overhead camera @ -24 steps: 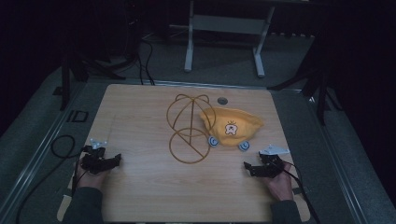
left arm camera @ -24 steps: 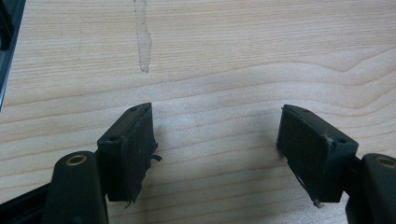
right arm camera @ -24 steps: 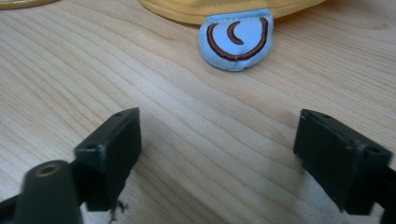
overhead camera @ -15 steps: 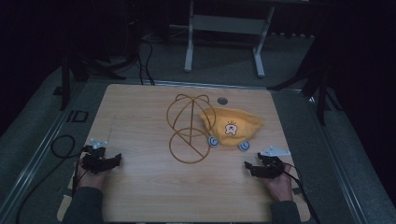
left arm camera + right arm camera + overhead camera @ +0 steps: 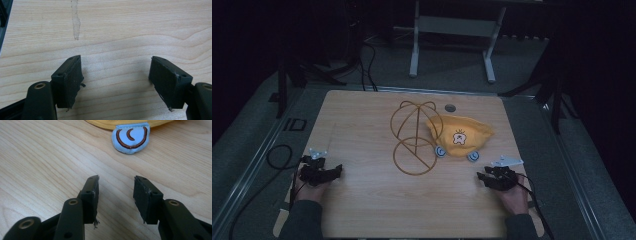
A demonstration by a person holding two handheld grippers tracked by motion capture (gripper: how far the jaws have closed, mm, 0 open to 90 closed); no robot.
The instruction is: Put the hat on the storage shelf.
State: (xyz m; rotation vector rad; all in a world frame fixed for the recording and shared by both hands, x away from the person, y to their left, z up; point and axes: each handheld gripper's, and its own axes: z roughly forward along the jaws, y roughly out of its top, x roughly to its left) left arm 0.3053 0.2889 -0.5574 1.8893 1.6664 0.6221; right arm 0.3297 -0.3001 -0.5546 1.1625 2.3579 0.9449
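Observation:
A yellow cap (image 5: 459, 135) with a small bear face lies on the wooden table (image 5: 362, 130), right of centre, leaning against a brown wire stand (image 5: 414, 135) with a round base. Two blue round flaps (image 5: 440, 150) poke out at its near edge. My left gripper (image 5: 337, 172) rests near the front left of the table; its jaws stand wide apart over bare wood (image 5: 116, 75). Near the front right, my right gripper (image 5: 482, 179) is open with nothing between its jaws (image 5: 116, 192). It points at one blue flap (image 5: 130, 137) a short way ahead.
A round hole (image 5: 450, 107) sits in the table behind the cap. A pale streak (image 5: 75, 22) marks the wood ahead of the left gripper. Cables (image 5: 277, 157) loop off the table's left side. A grey metal frame (image 5: 452, 30) stands on the floor behind.

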